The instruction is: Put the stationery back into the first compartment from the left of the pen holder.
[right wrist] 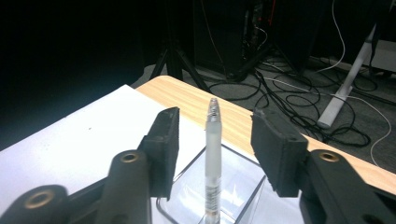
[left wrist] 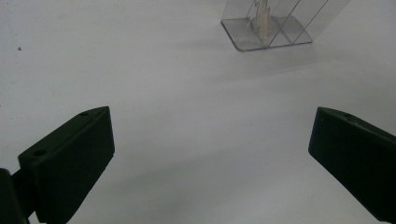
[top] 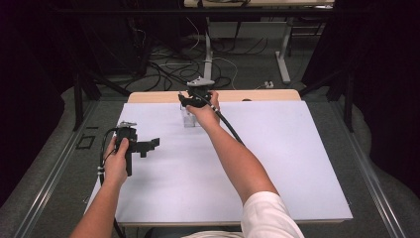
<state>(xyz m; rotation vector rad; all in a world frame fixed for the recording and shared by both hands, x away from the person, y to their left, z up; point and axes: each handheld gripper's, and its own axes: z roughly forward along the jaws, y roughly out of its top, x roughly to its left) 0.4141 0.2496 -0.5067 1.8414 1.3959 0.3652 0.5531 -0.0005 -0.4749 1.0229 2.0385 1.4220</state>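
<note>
The pen (right wrist: 213,154) already stands in the clear box (right wrist: 233,186) at the far bench (top: 277,163) edge, the right tongs (right wrist: 214,135) open around it, the left tongs (left wrist: 210,158) open and empty.

Translucent pen (right wrist: 213,154) upright in clear square holder (right wrist: 243,184), table's far edge.
</note>
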